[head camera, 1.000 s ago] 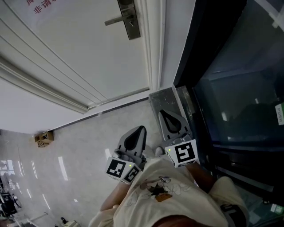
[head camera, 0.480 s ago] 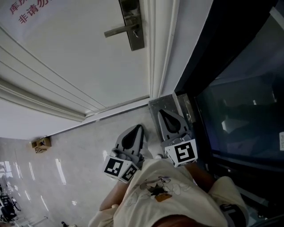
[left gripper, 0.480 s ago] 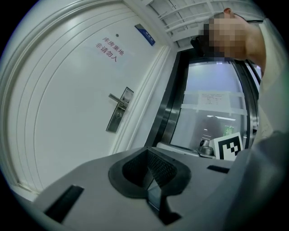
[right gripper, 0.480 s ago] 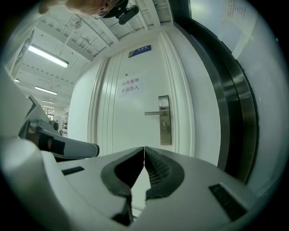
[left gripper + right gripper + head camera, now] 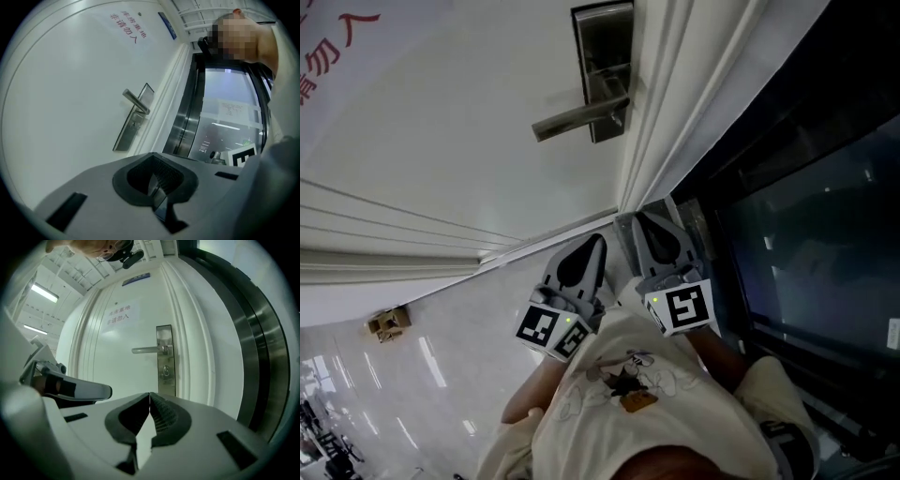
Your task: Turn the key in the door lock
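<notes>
A white door carries a steel lock plate with a lever handle. In the right gripper view the lock plate stands straight ahead, and below the handle sits the keyhole; it is too small to tell whether a key is in it. The left gripper view shows the lock plate from the side. My left gripper and right gripper are side by side close to my body. Both point at the door, short of it. Both are shut with nothing between the pads.
A white moulded door frame borders the lock side. A dark metal-framed glass panel stands to the right. A small brown box lies on the glossy floor at the left. Red print marks the door.
The lock plate and handle have grown larger and come lower in the head view. Both grippers have moved forward toward the door, side by side, still shut.
</notes>
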{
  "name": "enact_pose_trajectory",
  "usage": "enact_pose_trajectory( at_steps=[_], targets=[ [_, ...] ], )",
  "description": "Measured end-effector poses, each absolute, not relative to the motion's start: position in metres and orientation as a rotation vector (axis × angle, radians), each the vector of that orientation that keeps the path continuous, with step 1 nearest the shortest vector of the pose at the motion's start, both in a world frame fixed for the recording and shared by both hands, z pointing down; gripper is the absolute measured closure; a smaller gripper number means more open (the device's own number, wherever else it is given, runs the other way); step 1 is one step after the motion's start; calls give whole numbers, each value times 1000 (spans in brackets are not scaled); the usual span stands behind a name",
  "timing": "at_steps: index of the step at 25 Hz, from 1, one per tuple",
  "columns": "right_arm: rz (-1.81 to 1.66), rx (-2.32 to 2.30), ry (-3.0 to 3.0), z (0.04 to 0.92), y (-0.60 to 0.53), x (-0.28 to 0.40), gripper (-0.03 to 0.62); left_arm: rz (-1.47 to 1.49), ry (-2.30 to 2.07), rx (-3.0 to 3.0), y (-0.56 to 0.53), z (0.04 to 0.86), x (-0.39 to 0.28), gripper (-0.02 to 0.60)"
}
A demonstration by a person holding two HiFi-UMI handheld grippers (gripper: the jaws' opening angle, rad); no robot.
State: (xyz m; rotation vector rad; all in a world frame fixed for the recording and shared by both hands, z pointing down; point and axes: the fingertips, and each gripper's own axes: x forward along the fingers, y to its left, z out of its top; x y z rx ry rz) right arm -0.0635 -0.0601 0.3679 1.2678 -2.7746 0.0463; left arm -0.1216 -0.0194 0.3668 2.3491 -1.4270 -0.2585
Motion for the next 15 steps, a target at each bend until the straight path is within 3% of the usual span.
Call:
enact_pose_trajectory(
  at_steps=[15],
  targets=[
    [85,1328,-2764,356,-116,-54,586,-383,-1527,2302,-137,329,-120,578]
  ],
)
